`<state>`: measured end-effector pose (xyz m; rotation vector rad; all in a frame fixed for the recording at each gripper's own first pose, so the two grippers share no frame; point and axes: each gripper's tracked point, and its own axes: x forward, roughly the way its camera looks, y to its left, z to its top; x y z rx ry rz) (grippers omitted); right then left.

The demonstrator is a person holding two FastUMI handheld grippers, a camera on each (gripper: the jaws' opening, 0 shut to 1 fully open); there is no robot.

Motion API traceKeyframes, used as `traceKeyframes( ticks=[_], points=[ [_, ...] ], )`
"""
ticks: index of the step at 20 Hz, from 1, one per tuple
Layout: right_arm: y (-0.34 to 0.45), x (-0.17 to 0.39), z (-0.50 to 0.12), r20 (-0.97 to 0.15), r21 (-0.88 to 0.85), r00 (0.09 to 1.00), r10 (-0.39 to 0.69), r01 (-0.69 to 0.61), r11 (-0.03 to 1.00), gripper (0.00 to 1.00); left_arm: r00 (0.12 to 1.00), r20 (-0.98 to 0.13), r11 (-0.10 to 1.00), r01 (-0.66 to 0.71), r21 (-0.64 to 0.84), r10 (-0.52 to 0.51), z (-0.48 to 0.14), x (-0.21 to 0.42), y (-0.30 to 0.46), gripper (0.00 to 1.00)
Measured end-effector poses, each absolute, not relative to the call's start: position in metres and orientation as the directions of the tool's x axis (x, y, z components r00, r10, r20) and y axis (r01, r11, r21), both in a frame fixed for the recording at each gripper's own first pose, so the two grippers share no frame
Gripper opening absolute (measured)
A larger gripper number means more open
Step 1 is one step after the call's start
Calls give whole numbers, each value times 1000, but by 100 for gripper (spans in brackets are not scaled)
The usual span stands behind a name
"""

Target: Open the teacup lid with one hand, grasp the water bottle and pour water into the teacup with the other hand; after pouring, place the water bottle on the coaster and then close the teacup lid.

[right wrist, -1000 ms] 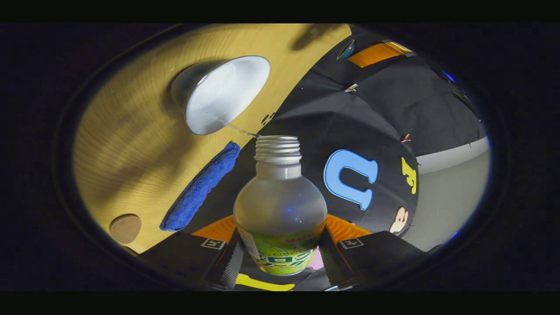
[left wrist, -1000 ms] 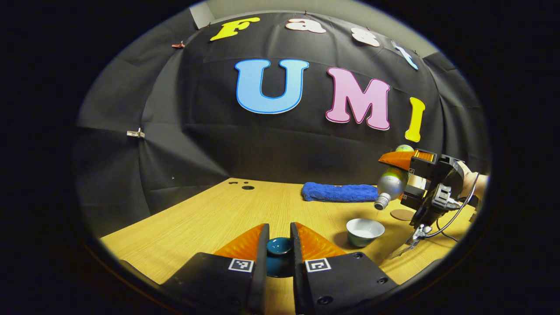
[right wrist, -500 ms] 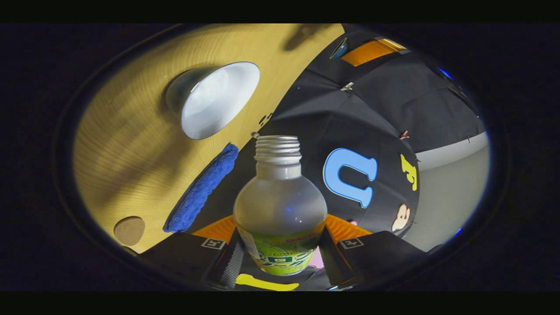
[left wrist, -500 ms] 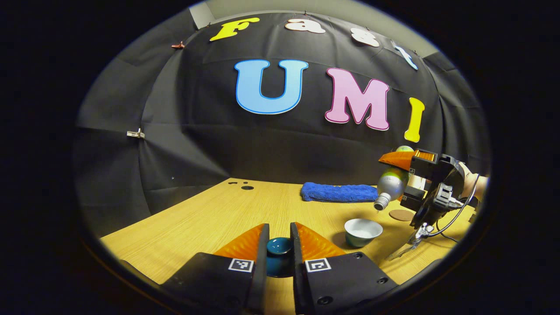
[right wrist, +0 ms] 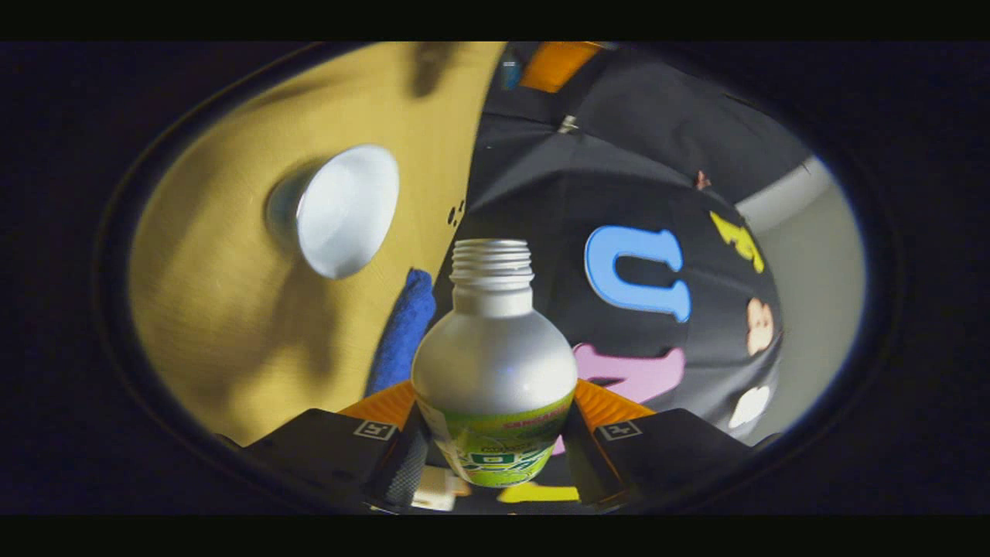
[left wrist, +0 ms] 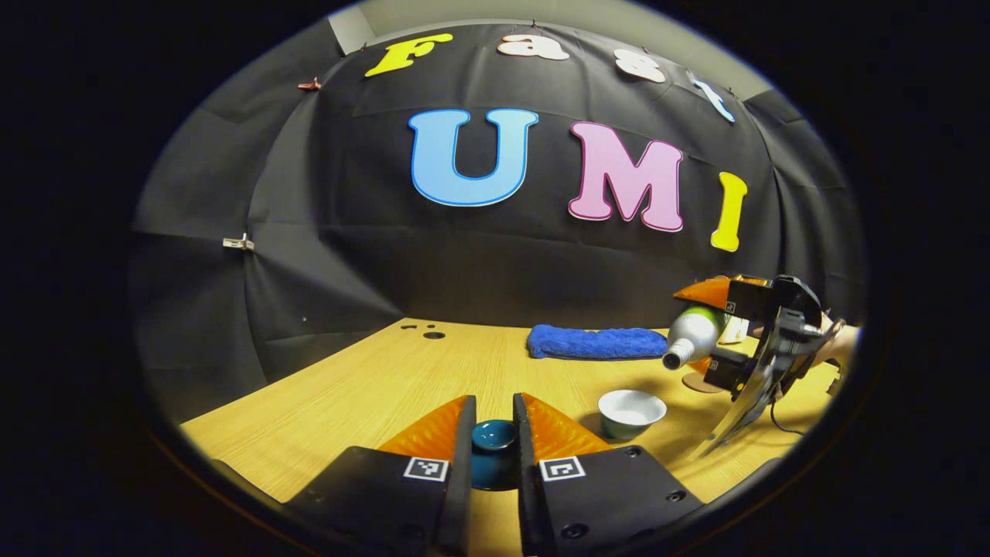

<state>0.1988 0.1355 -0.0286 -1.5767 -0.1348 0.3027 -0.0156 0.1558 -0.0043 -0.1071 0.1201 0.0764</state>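
The right claw (right wrist: 495, 433), clenched on the water bottle (right wrist: 495, 363), has tipped it back from the teacup (left wrist: 631, 410); the left claw (left wrist: 493, 445) still clamps the lid (left wrist: 493, 435).

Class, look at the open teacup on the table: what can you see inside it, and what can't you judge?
The teacup stands uncovered; its pale inside shows. Whether water lies in it, or how much, cannot be told. The lid is held in the left gripper.

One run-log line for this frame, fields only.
left gripper: shut on teacup lid | right gripper: shut on water bottle, tilted | teacup: uncovered | coaster: unused
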Motion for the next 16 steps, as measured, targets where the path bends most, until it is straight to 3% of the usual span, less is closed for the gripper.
traceKeyframes(
  ticks=[5, 8, 12, 13, 16],
  points=[
    [105, 179, -34, -233, -846, 950, 206, -302, 438, 78, 993, -104, 996, -56, -63, 49, 12, -10, 139, 29],
    [73, 166, -20, -258, -666, 948, 184, -313, 677, 79, 996, -89, 999, -19, -42, 15, 20, 1, 122, 29],
    [33, 149, -10, -280, -441, 945, 171, -284, 851, 79, 996, -82, 998, 36, -49, -40, 25, 19, 94, 29],
    [27, 144, -9, -285, -381, 942, 176, -280, 881, 76, 995, -81, 997, 52, -50, -56, 26, 24, 87, 29],
    [18, 129, -3, -279, -229, 936, 215, -282, 932, 79, 993, -77, 995, 89, -46, -93, 28, 39, 68, 29]
  ],
)
